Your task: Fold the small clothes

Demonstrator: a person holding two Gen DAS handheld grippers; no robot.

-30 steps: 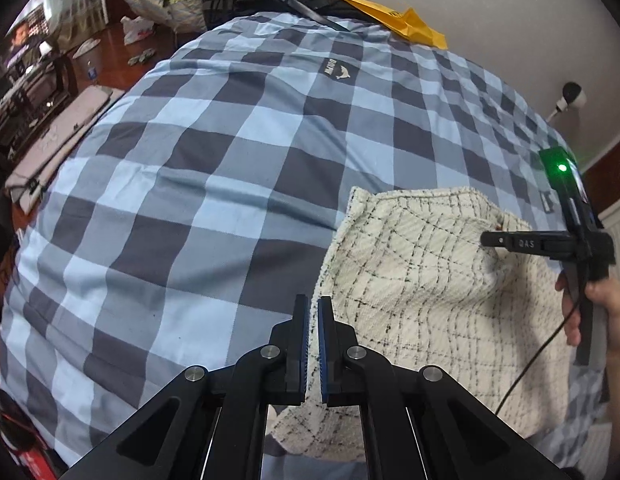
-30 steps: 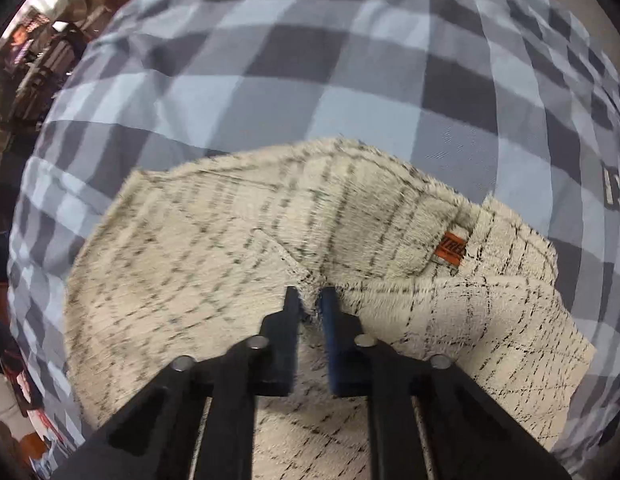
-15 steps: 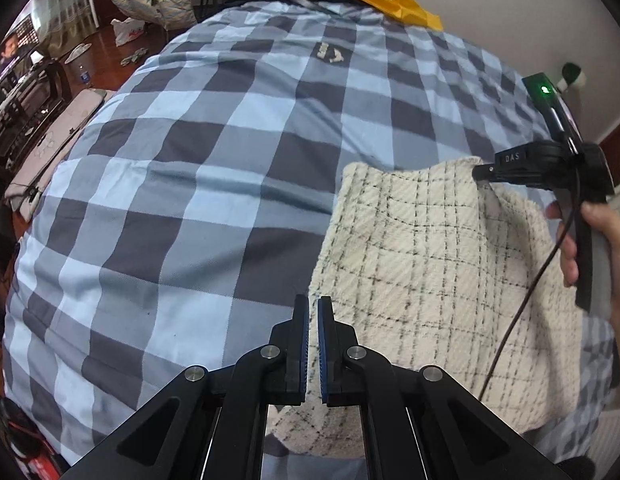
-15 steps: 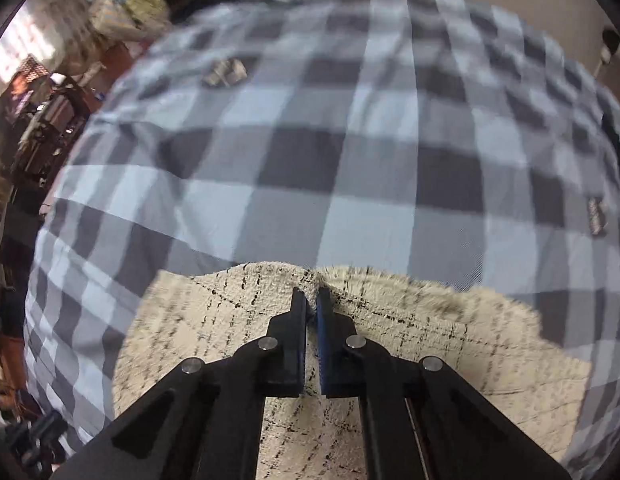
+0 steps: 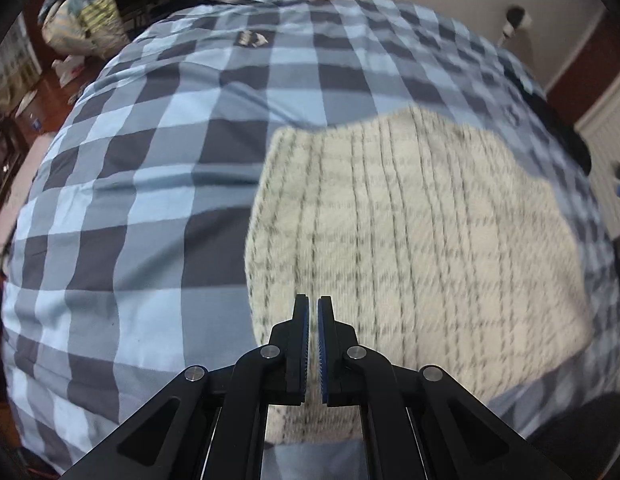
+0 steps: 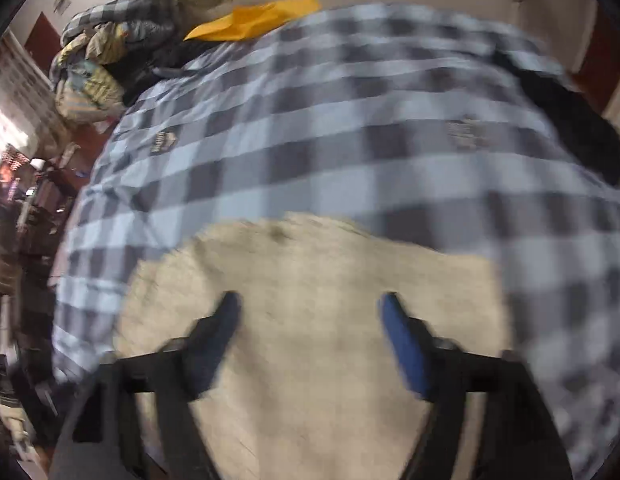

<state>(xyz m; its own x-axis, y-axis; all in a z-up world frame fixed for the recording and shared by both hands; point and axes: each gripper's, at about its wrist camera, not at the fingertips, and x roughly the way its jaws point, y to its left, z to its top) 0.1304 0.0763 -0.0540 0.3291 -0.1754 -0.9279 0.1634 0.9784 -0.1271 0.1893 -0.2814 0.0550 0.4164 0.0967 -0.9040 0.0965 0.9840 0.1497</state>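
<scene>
Left wrist view shows a checked bed cover (image 5: 150, 184) under a cream checked garment (image 5: 429, 232). Left hand-held gripper (image 5: 313, 312) is clenched, empty; right hand-held gripper (image 6: 310, 308) has just opened wide, holding nothing.

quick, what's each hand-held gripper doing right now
left hand-held gripper: closed, holding nothing.
right hand-held gripper: open, just been opening, nothing between its jaws, above the cream garment.

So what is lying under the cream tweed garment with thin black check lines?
The cream tweed garment lies on the blue and grey checked bed cover, which shows all around it. Whether anything else sits beneath the garment cannot be seen, because the cloth covers it.
</scene>
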